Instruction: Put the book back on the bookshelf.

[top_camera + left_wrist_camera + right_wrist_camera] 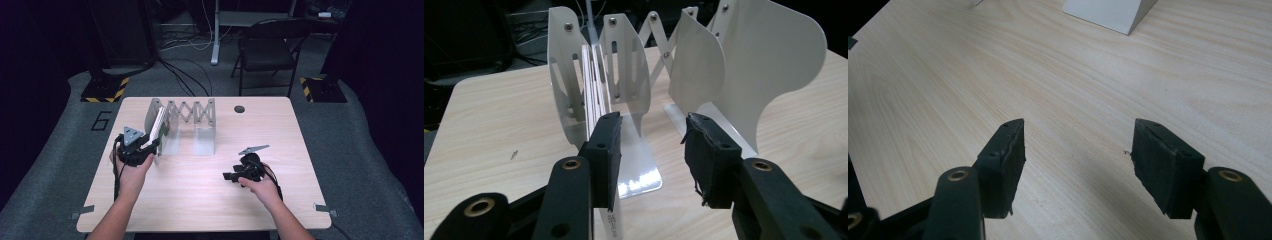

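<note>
Two grippers at work, one of them idle. Left gripper [651, 132]: fingers apart, nothing clamped. The gap between them looks onto the rack's [769, 60] base and the table [200, 200]. The thin white boards [596, 85] stand on edge in the rack's end slot, leaning a little. Their near edge runs down right against the inner face of your left-hand finger [606, 145], but the other finger is well clear of them.

Step in hand, as I read it: seating or gripping the boards in that end slot.
- If gripping, shift the gripper sideways so the stack sits midway between the fingers before you close. As it stands, one finger would sweep them over.
- Keep the fingers parallel to the boards. Closing at a tilt will likely fan the stack.
- The rack is a light scissor-link type, so push gently or it may slide or fold.

Right gripper [231, 176]: low over bare table near your side, fingers apart, empty. It could steady the rack's far end.

Table: pale wood grain, with a small round hole [239, 109] near the far edge. Room: dark, grey floor, folding chair [267, 50] behind, loose cables [185, 75], yellow-black striped stand feet [105, 90].
</note>
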